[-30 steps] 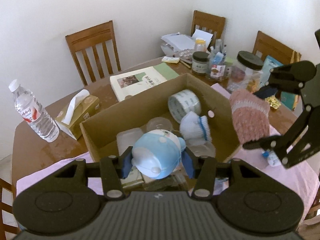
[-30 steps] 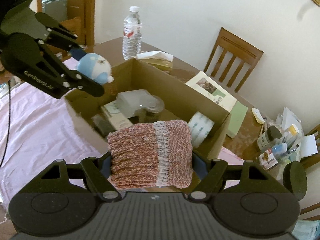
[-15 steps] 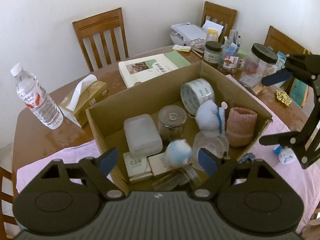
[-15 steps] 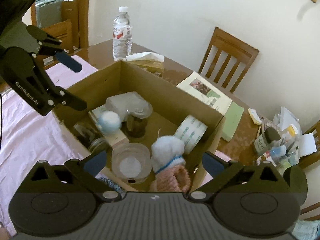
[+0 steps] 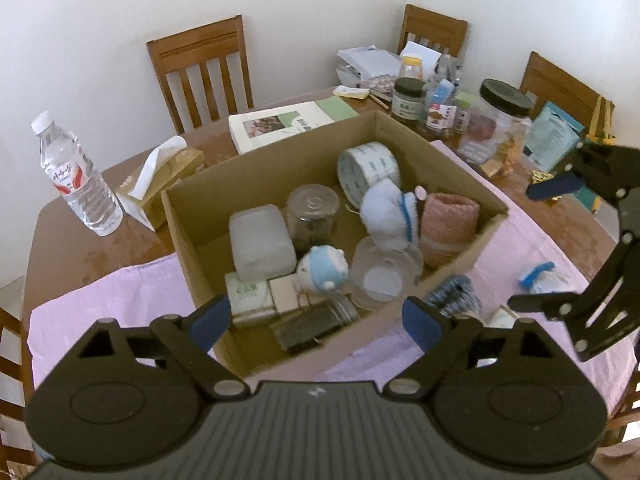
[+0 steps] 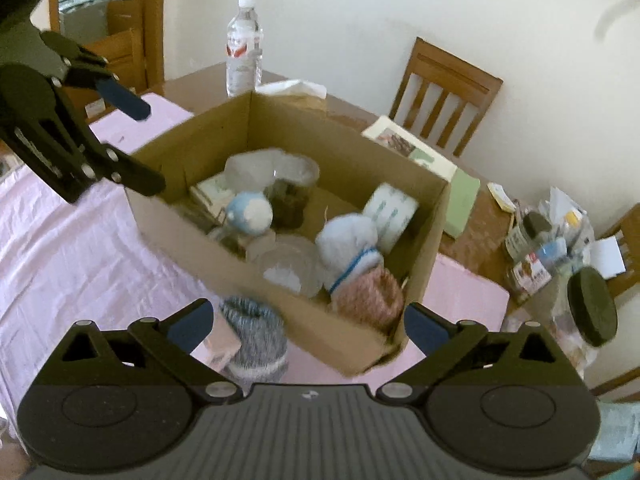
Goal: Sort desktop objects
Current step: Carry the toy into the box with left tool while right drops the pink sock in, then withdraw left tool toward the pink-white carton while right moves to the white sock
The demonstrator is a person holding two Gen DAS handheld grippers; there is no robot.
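An open cardboard box [image 5: 192, 240] [image 6: 192, 152] stands on the pink cloth. In it lie a blue plush toy [image 5: 322, 268] [image 6: 248, 212], a pink knit roll [image 5: 450, 222] [image 6: 370, 300], a white fluffy sock [image 5: 390, 210], a tape roll [image 5: 368, 168], a jar [image 5: 314, 216] and several small boxes. My left gripper [image 5: 316, 320] is open and empty above the box's near wall. My right gripper [image 6: 306, 326] is open and empty over the box's near corner. A grey knit roll [image 6: 256, 336] [image 5: 456, 300] lies on the cloth outside the box.
A water bottle [image 5: 76, 176], tissue box [image 5: 168, 172] and book [image 5: 288, 124] sit behind the box. Jars and clutter [image 5: 440, 100] crowd the far right. A blue-white item [image 5: 540, 278] lies on the pink cloth [image 5: 100, 300]. Wooden chairs [image 5: 200, 64] ring the table.
Both grippers opened and pulled back. The blue plush toy dropped from the left gripper into the box; the pink knit roll dropped from the right gripper into the box.
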